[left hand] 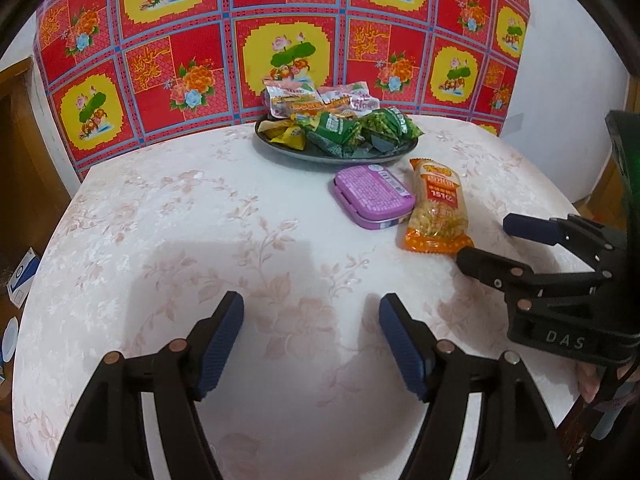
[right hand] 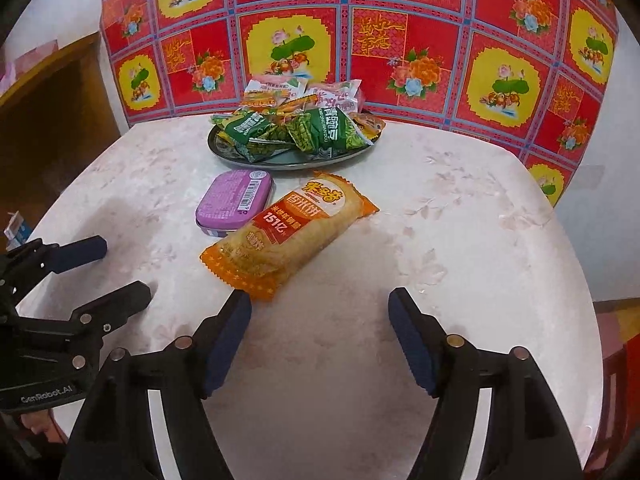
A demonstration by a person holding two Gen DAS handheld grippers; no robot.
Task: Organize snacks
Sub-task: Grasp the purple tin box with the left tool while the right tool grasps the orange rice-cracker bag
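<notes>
A dark oval plate (left hand: 304, 154) (right hand: 224, 152) at the back of the table holds several snack packets, green (left hand: 340, 128) (right hand: 324, 132), yellow and pink. In front of it lie a purple tin (left hand: 372, 196) (right hand: 234, 202) and an orange rice-cracker packet (left hand: 438, 208) (right hand: 288, 232), side by side and touching. My left gripper (left hand: 312, 340) is open and empty over the near table. My right gripper (right hand: 320, 336) is open and empty, its left fingertip just short of the orange packet's near end. Each gripper shows in the other's view, the right one (left hand: 484, 244) and the left one (right hand: 120, 268).
The table (left hand: 200, 240) (right hand: 460, 260) has a pale floral cloth. A red and yellow patterned cloth (left hand: 280, 40) (right hand: 360, 40) hangs behind it. Wooden furniture (right hand: 48, 120) stands at the left. A blue and white box (left hand: 22, 276) lies below the table's left edge.
</notes>
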